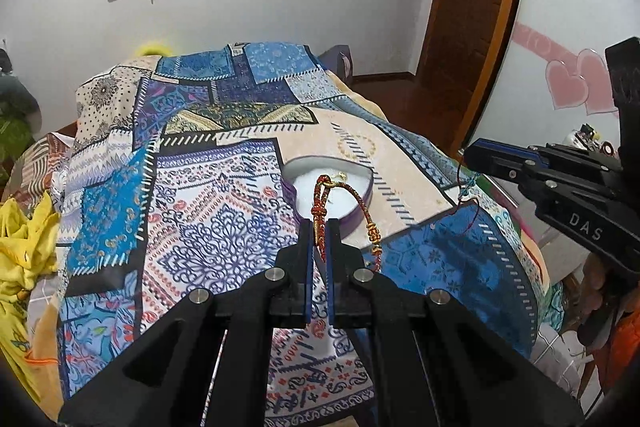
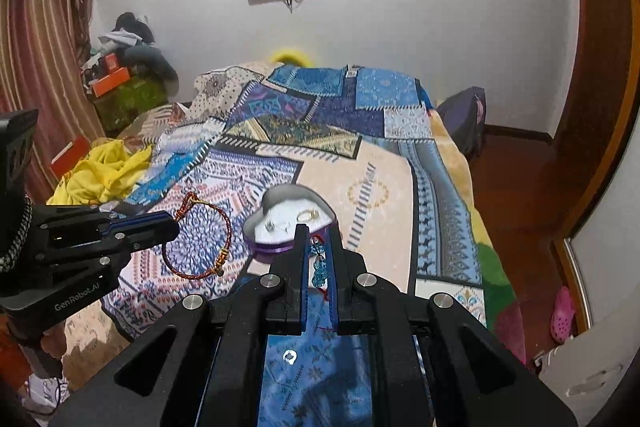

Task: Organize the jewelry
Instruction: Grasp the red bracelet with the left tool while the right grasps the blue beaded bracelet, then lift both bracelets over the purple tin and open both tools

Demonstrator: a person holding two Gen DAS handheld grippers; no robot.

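A heart-shaped purple box [image 1: 362, 205] with a white lining lies open on the patchwork bedspread; in the right wrist view [image 2: 256, 241] it holds rings [image 2: 307, 214]. My left gripper [image 1: 319, 225] is shut on a red-and-gold braided bracelet [image 1: 362, 207], which hangs over the box's near rim; it also shows in the right wrist view [image 2: 208, 247]. My right gripper [image 2: 318, 233] is shut on a blue-beaded bracelet with a red cord [image 2: 319, 265], just in front of the box. In the left wrist view the right gripper [image 1: 470, 157] shows at the right, the thin red cord [image 1: 466, 203] dangling.
The patchwork bedspread [image 1: 224, 211] covers the bed. Yellow cloth [image 2: 104, 171] lies at its left side. A small silver ring [image 2: 289, 357] lies on the blue patch below my right gripper. A wooden door [image 1: 472, 7] and floor are at the far right.
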